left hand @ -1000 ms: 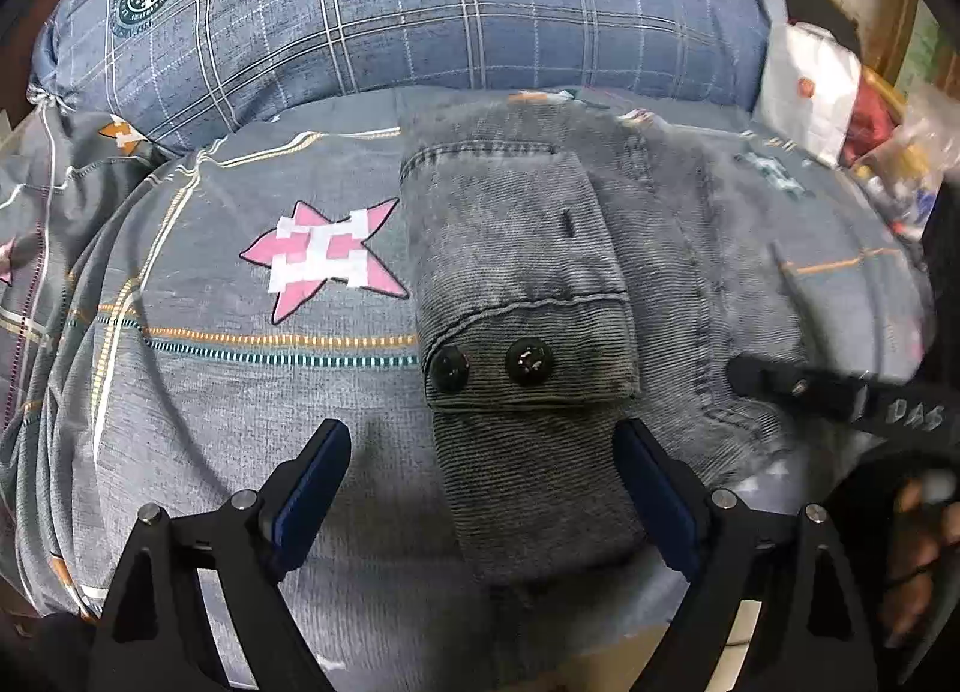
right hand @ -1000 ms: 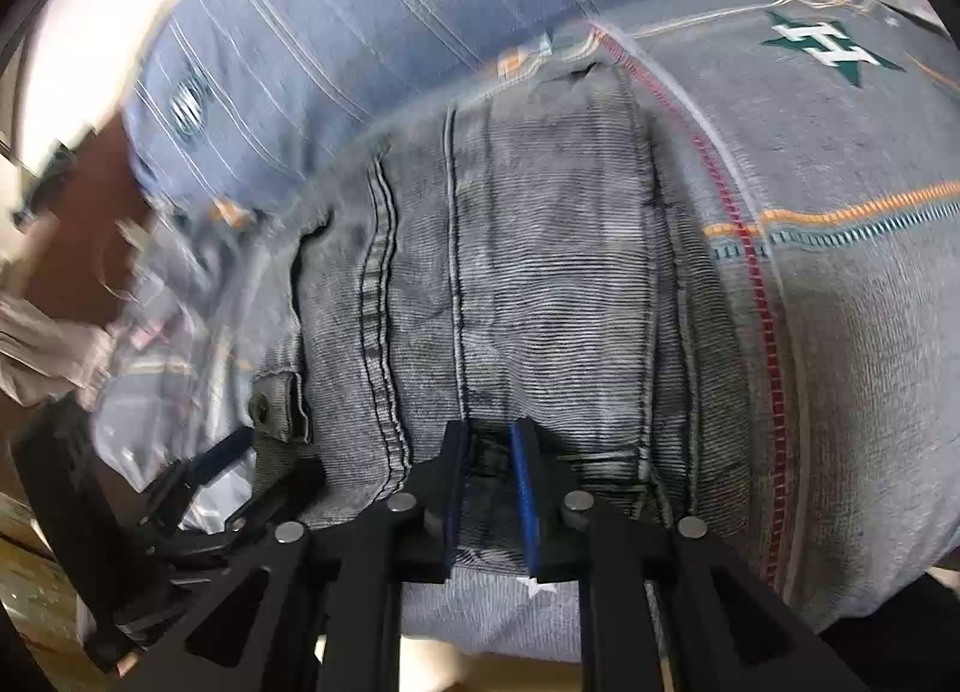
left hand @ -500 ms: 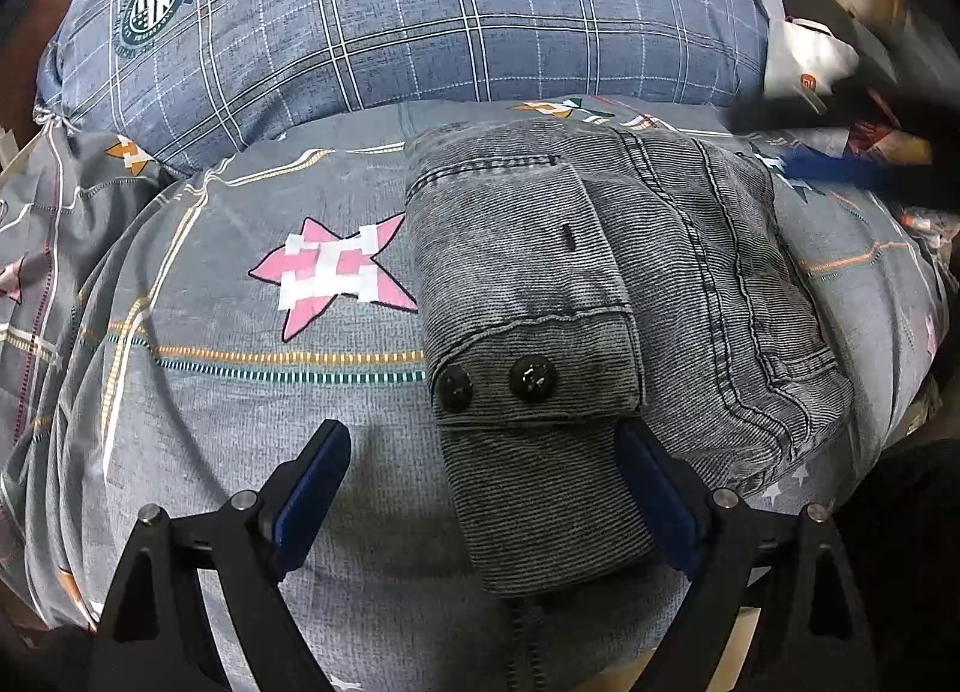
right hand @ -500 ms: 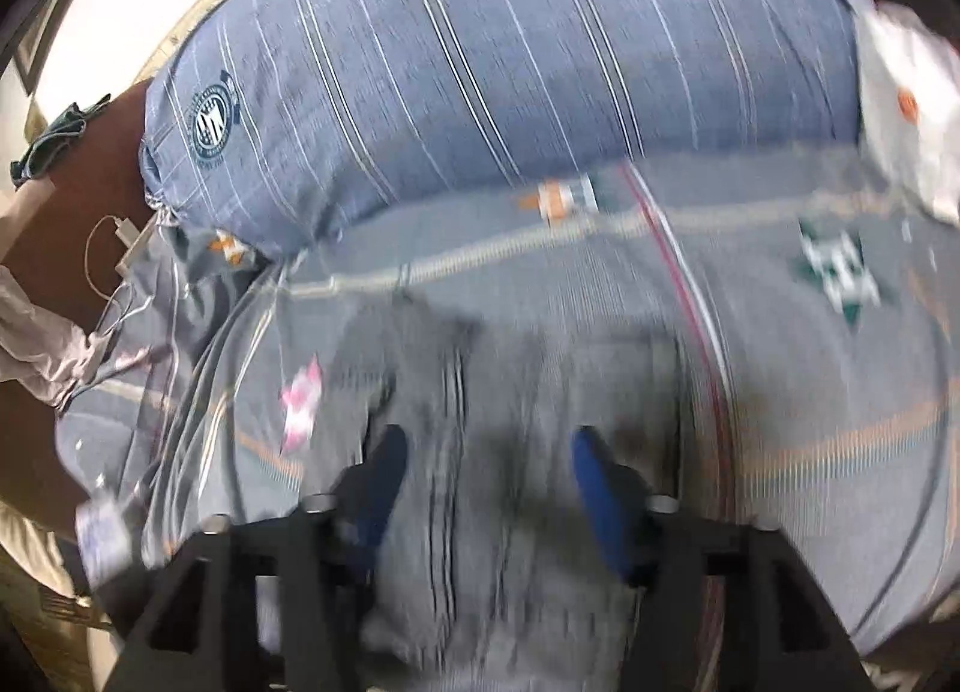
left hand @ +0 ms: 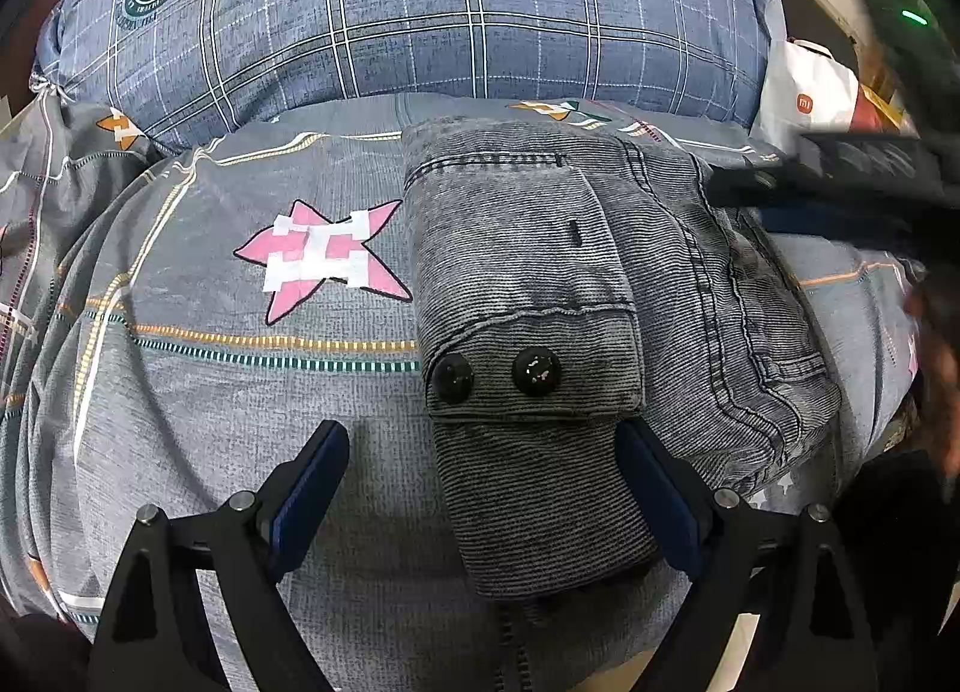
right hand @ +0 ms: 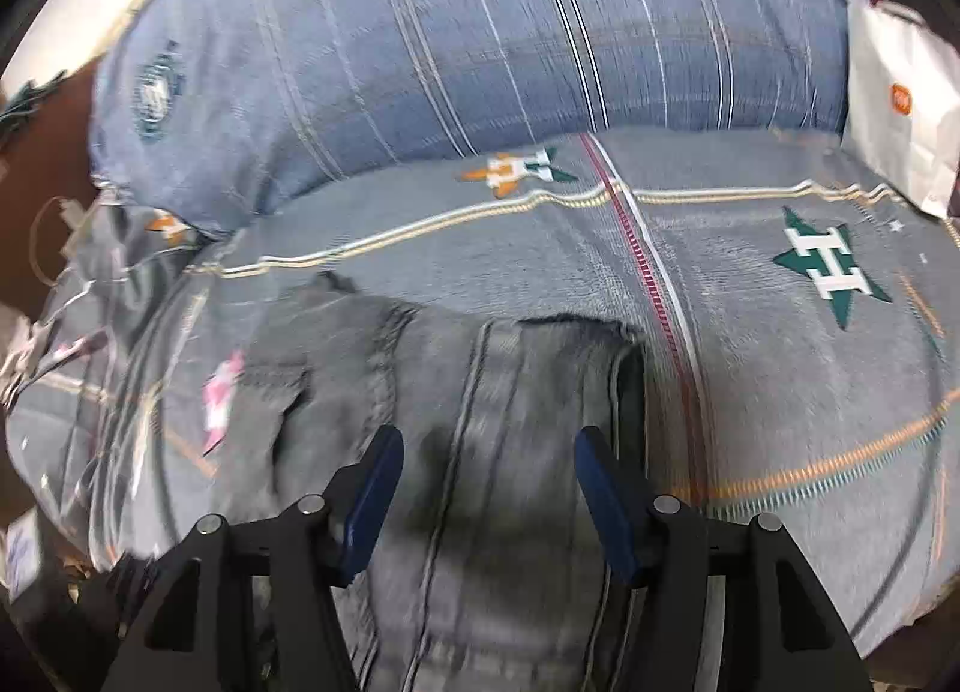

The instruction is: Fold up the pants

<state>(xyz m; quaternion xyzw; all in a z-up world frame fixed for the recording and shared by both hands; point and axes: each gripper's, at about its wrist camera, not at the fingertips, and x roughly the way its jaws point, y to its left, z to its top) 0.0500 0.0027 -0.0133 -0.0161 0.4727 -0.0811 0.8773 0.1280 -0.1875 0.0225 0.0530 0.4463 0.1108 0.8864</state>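
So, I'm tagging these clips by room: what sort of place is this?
Most likely a bedroom: the folded grey pants lie on a bed covered by a star-printed grey sheet, with a big blue plaid pillow behind them.

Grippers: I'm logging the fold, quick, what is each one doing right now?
Left gripper: open, holding nothing, jaws wide over the folded pants.
Right gripper: open after just opening, above the pants, gripping nothing.
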